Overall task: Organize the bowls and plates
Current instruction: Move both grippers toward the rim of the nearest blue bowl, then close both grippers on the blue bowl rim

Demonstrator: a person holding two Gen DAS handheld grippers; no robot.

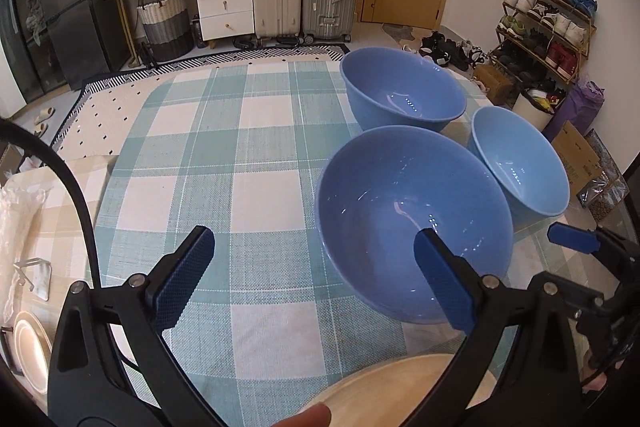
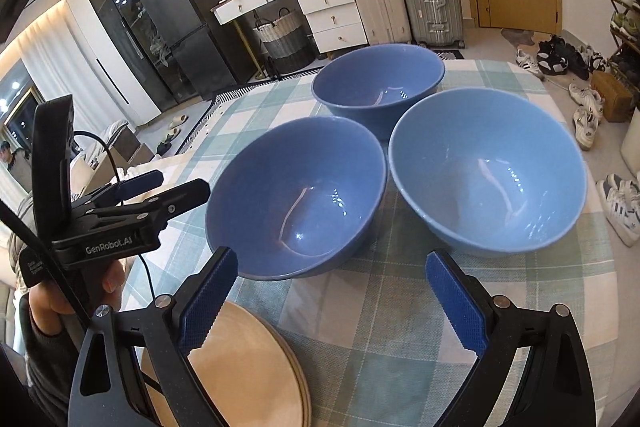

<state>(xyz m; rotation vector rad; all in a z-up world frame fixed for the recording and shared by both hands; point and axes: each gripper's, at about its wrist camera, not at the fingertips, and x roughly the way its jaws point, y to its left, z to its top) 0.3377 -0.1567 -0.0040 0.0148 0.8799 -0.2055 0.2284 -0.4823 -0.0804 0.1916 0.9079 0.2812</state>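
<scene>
Both tongs [image 1: 316,263] [image 2: 344,287] hover spread wide before three bowls [image 2: 296,195].

Your beige plates [image 2: 256,379] ran off the bottom edge; your right gripper's finger [image 1: 448,283] hid part of the nearest bowl [image 1: 400,203].

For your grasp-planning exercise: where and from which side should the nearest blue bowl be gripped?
Grip the nearest blue glossy bowl by its near rim, from above, one finger inside, one outside: its body is wide, and two more bowls crowd its far side.
</scene>
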